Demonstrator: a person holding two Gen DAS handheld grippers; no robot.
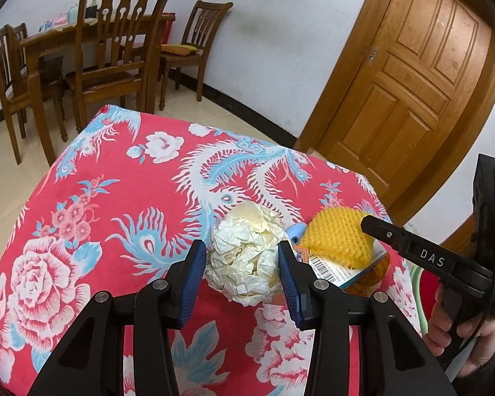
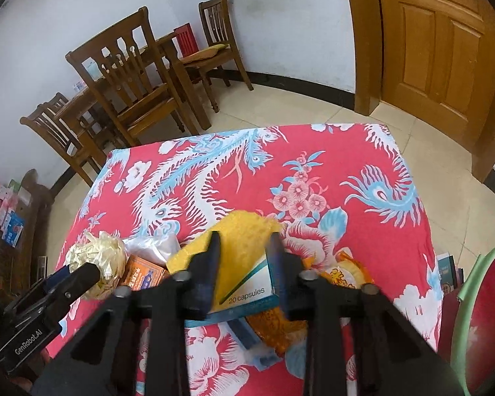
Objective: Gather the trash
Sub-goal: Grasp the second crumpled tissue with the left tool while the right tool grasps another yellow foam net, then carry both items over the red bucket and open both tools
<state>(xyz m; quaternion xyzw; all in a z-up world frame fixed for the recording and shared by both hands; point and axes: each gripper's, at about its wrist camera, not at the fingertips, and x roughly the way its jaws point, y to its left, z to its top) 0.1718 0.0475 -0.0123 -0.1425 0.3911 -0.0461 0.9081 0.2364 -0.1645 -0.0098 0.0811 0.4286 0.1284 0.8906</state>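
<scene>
Left hand-held gripper [image 1: 241, 264] clamps the paper wad [image 1: 247, 257] above the tabletop [image 1: 115, 198]. Right hand-held gripper [image 2: 244, 260] straddles the yellow sponge [image 2: 244, 247] lying on a box [image 2: 247, 293]; grip undetermined.

The counter [image 2: 396, 237] wears a red cloth printed with white and blue phoenixes and pink flowers. Near its front edge lies a cluster: a crumpled paper ball [image 1: 247, 257], an orange box [image 2: 142, 272], a capsule box [image 2: 247, 292], an orange wrapper [image 2: 346, 274]
</scene>
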